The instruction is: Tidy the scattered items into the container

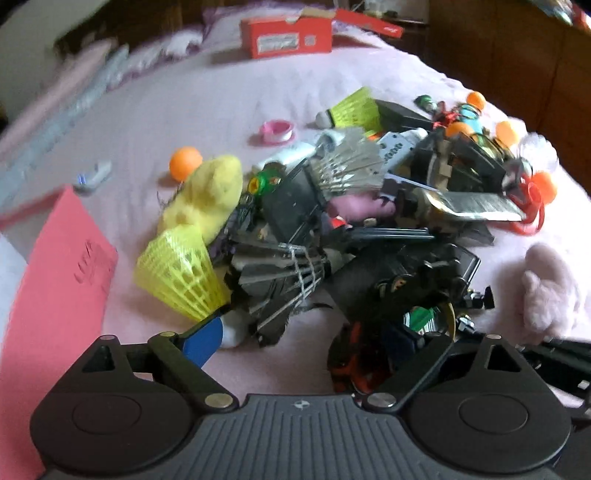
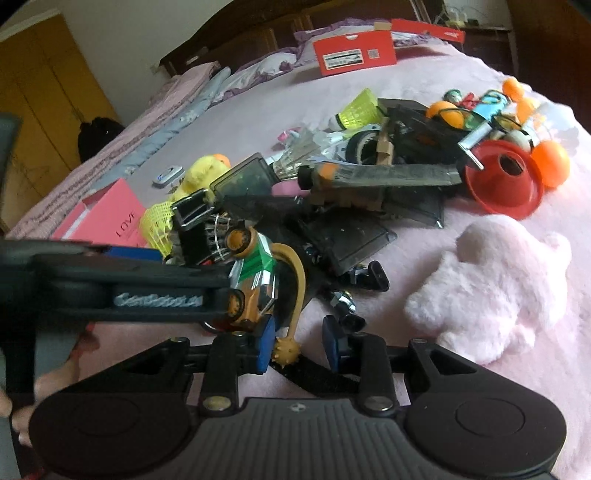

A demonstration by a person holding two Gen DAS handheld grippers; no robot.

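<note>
A heap of scattered items lies on a pink bedspread: yellow shuttlecocks, a black feather shuttlecock, a yellow plush, orange balls, dark plastic cases and a toy car. A pink box stands at the left; it also shows in the right wrist view. My left gripper is open, its fingers straddling the near side of the heap. My right gripper is open just before the heap, with a small spiky ball on a band between its fingers.
A red shoebox stands at the far end of the bed. A pink plush lies right of the heap. A red cone and a pink tape roll lie around it. The left gripper's body crosses the right wrist view.
</note>
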